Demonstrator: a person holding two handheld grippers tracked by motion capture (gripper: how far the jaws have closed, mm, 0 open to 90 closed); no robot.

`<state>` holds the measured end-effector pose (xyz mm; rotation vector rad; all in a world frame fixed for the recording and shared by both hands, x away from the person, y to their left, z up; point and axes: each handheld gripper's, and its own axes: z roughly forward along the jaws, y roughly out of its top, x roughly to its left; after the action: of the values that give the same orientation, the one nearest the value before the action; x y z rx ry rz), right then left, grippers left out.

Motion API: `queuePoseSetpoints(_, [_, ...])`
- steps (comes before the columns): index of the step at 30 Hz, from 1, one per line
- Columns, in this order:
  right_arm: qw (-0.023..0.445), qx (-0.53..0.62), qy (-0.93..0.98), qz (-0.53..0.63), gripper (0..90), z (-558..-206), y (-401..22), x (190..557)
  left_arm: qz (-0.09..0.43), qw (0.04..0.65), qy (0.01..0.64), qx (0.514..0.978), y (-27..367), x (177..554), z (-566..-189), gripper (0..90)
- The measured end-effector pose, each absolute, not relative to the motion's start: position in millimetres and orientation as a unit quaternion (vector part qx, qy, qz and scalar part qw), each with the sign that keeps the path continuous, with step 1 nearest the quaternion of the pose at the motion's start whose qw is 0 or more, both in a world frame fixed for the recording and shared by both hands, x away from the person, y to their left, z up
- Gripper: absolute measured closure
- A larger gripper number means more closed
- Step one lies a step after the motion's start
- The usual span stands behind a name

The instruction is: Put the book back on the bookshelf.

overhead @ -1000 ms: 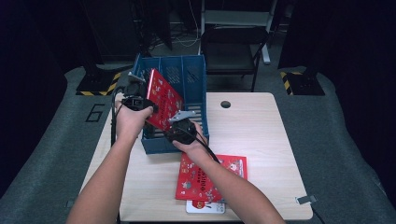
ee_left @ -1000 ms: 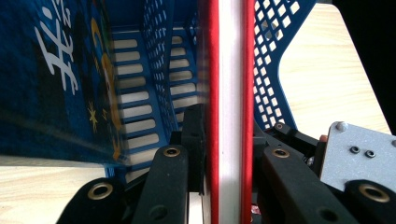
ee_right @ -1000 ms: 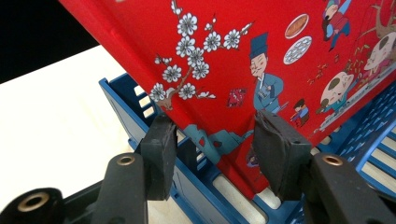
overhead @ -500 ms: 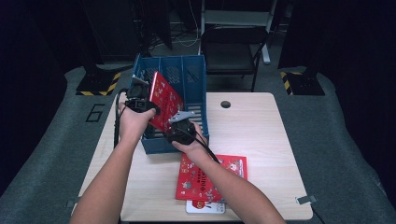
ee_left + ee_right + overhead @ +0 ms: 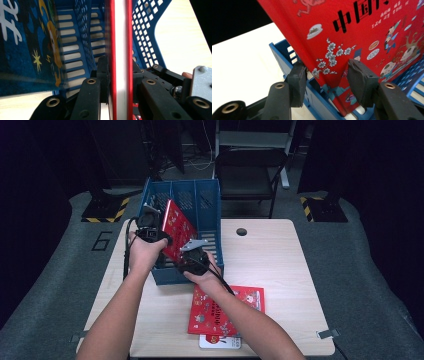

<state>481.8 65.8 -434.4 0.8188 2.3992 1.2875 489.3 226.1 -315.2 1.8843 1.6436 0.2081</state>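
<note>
Setting: dark room, grey carpeted floor, a black chair behind a pale wooden table (image 5: 280, 270); a blue slotted file rack (image 5: 210, 205) stands on the table's left part.

Work in hand: a person lowers a red picture book (image 5: 176, 227) into the file rack, holding it with both grippers.

Change: compared with a second ago, the left hand sits slightly higher and nearer the rack's back, and the book leans a little steeper; the right hand has not shifted. By judgement, the book is being tipped upright so its lower edge can drop into a slot, so the insertion is under way but not finished.

Left gripper (image 5: 119, 82): clamped narrowly on the book's edge, one pad on each cover, white page block between them.

Right gripper (image 5: 327, 75): jaws about half spread at the book's lower corner; the cover passes between the pads, but whether they press on it cannot be told.

Book's place: over the rack, lower corner already inside, upper part rising above the rim.

Book's pointing: long axis slants from the near right bottom up to the far left top; the printed cover faces right and toward the person.

Waiting: another red book (image 5: 227, 310) lies flat near the table's front edge, on top of a white-edged one (image 5: 220, 342).
</note>
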Motion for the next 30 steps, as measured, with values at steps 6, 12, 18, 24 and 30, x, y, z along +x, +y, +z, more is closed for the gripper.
queuePoseSetpoints(6, [0.146,0.288,0.832,0.452,50.9,-432,63,483,0.086,0.314,0.62,0.714,223,489,-315,76.9])
queuePoseSetpoints(12, [0.143,0.283,0.834,0.451,51.1,-432,62,484,0.084,0.315,0.617,0.716,223,487,-315,76.4])
queuePoseSetpoints(18, [0.147,0.288,0.828,0.459,52.4,-433,61,486,0.086,0.317,0.617,0.715,223,489,-313,75.1])
queuePoseSetpoints(24, [0.152,0.288,0.829,0.455,53.9,-432,60,486,0.096,0.329,0.612,0.713,220,487,-312,73.3])
queuePoseSetpoints(30, [0.149,0.302,0.822,0.46,55.1,-430,55,489,0.127,0.352,0.602,0.705,213,483,-316,71.3])
